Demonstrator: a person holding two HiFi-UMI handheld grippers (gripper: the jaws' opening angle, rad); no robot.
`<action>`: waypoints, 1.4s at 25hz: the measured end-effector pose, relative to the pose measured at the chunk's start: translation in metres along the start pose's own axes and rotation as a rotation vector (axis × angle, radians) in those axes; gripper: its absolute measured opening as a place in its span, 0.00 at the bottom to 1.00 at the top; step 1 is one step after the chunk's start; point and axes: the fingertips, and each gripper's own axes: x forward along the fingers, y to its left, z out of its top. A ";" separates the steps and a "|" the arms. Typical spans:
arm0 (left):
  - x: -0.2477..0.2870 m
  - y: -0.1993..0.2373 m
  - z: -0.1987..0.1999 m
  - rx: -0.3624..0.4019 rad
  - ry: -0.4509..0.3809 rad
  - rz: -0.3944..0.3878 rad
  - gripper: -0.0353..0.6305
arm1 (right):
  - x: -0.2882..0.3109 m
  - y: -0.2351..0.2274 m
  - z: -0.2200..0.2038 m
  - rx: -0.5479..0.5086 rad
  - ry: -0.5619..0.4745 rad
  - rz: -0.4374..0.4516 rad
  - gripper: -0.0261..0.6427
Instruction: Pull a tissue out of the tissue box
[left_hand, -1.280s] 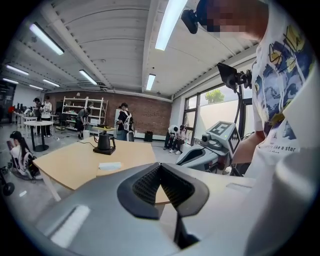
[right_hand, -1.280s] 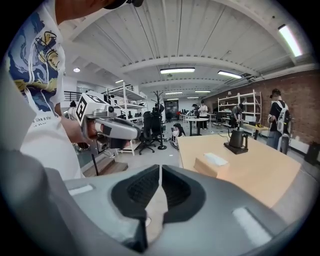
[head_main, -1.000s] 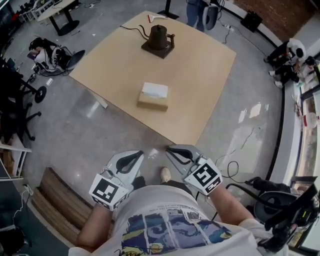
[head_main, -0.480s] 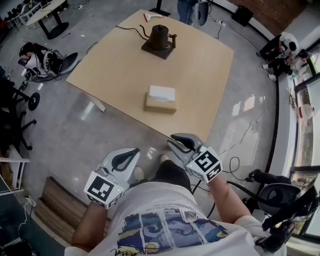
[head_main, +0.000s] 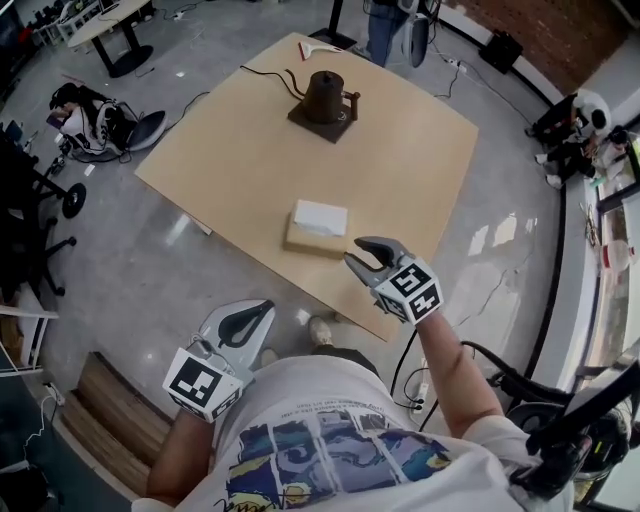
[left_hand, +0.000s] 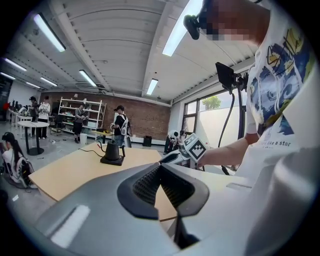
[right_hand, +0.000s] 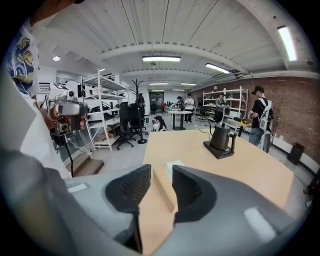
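Observation:
A tan tissue box (head_main: 312, 236) with a white tissue (head_main: 321, 215) on top lies on the wooden table (head_main: 420, 140), near its front edge. My right gripper (head_main: 357, 252) hovers over the table edge just right of the box, a short way off. Its jaws are opening and hold nothing. In the right gripper view the tissue box (right_hand: 161, 189) shows through the gap of the right gripper (right_hand: 161, 176), farther ahead. My left gripper (head_main: 262, 309) hangs low near my body, off the table. Seen in its own view, the left gripper (left_hand: 160, 166) is shut and empty.
A dark kettle (head_main: 325, 96) on a base stands at the table's far side with a cable trailing left. Office chairs (head_main: 35, 205) and a bag (head_main: 92, 105) are on the floor at left. A wooden step (head_main: 110, 400) lies at lower left. People stand in the background.
My right gripper has moved forward from beside my body to over the table edge next to the box, and its jaws have parted. The left gripper stays low and shut.

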 end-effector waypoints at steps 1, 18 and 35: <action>0.006 -0.001 0.003 -0.001 0.001 0.011 0.06 | 0.003 -0.011 -0.002 0.000 0.007 0.007 0.23; 0.053 0.015 -0.001 -0.062 0.093 0.175 0.06 | 0.102 -0.114 -0.049 0.209 0.094 0.214 0.27; 0.065 0.030 -0.009 -0.103 0.146 0.257 0.06 | 0.148 -0.111 -0.073 0.470 0.179 0.507 0.29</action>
